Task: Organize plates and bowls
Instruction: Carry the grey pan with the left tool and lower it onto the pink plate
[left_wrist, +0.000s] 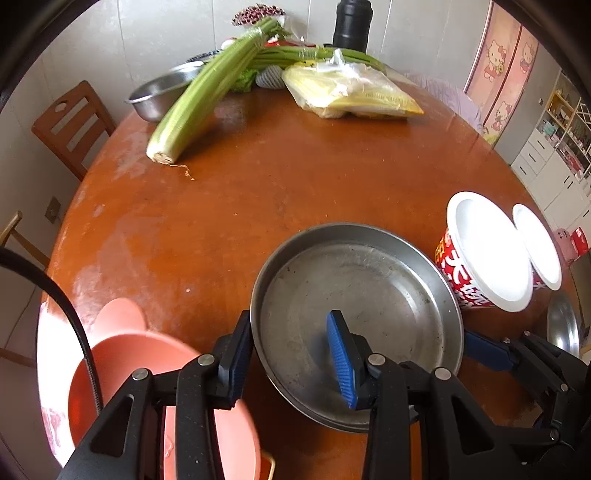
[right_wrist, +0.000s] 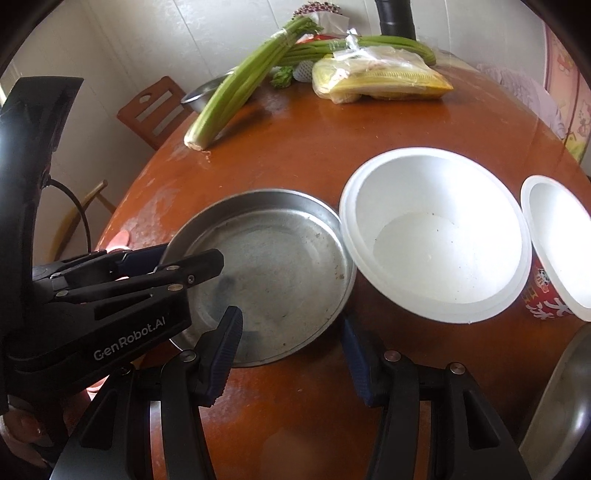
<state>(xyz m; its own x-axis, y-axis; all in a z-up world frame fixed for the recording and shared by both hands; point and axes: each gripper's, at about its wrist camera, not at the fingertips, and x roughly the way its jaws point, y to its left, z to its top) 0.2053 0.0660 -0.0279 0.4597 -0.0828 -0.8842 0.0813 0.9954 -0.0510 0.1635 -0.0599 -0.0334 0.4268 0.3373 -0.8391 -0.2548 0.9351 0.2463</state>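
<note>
A round steel plate (left_wrist: 354, 317) lies on the brown round table near its front edge; it also shows in the right wrist view (right_wrist: 273, 273). My left gripper (left_wrist: 288, 354) is open and straddles the plate's left rim, one finger outside, one over the plate. My right gripper (right_wrist: 291, 354) is open and straddles the plate's near rim, one finger over the plate, one outside on the table. Two white-lined red paper bowls (left_wrist: 484, 254) (right_wrist: 436, 232) stand right of the plate. A pink bowl (left_wrist: 155, 373) sits at the front left. Another steel dish (right_wrist: 561, 413) lies at the right edge.
At the back of the table (left_wrist: 258, 206) lie celery stalks (left_wrist: 207, 96), a steel bowl (left_wrist: 162, 92), a yellow plastic bag (left_wrist: 351, 92) and a black bottle (left_wrist: 351, 26). A wooden chair (left_wrist: 70, 125) stands at the left by the wall.
</note>
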